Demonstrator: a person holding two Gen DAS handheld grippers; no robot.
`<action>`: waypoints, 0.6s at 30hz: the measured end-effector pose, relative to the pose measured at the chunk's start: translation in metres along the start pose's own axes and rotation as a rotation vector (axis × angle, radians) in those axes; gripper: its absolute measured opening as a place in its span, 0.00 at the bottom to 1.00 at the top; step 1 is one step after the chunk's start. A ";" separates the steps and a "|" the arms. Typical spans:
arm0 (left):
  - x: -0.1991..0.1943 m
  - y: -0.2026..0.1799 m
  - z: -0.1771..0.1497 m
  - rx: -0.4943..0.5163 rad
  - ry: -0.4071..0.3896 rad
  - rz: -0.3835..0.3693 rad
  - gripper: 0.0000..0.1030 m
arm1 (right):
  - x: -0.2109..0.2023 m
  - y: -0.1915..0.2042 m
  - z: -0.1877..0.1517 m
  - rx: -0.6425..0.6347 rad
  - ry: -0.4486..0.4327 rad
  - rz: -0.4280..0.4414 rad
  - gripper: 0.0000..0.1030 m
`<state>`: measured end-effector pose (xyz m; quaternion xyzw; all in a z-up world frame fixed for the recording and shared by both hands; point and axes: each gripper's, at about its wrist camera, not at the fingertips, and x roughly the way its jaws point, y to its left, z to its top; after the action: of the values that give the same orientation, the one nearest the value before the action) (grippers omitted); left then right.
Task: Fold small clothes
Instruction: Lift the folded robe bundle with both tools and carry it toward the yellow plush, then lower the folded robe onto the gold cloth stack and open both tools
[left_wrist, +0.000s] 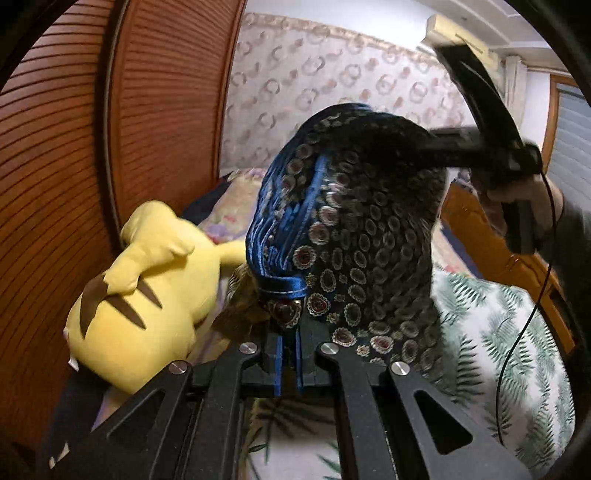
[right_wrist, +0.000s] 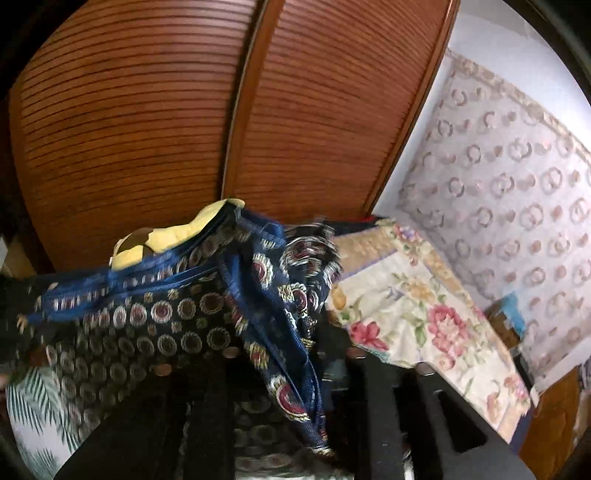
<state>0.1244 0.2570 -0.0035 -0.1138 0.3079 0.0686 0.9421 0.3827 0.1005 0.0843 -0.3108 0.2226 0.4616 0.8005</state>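
A dark garment (left_wrist: 354, 229) with a round medallion print and blue trim hangs in the air between both grippers. My left gripper (left_wrist: 290, 354) is shut on its blue hem. My right gripper (left_wrist: 439, 142) shows at the upper right of the left wrist view, shut on the garment's far edge. In the right wrist view the garment (right_wrist: 177, 314) drapes over my right gripper (right_wrist: 314, 343), and the fingertips are hidden under the cloth.
A yellow plush toy (left_wrist: 147, 288) lies at the left on the bed. A leaf-print sheet (left_wrist: 509, 332) covers the bed, with a floral pillow (right_wrist: 413, 306) beyond. Wooden louvred doors (right_wrist: 184, 129) stand close behind, and a wooden bed frame (left_wrist: 491, 243) runs at right.
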 end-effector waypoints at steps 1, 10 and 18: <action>-0.002 0.006 -0.004 0.006 0.003 0.005 0.05 | 0.007 0.000 0.003 0.018 0.007 -0.007 0.39; -0.023 0.003 -0.005 0.040 -0.044 0.039 0.37 | -0.012 0.012 -0.023 0.177 -0.050 -0.075 0.69; -0.057 -0.022 0.002 0.106 -0.128 0.003 0.84 | -0.081 0.049 -0.076 0.320 -0.089 -0.106 0.69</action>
<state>0.0847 0.2327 0.0361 -0.0586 0.2506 0.0607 0.9644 0.2954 0.0172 0.0685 -0.1701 0.2410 0.3907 0.8720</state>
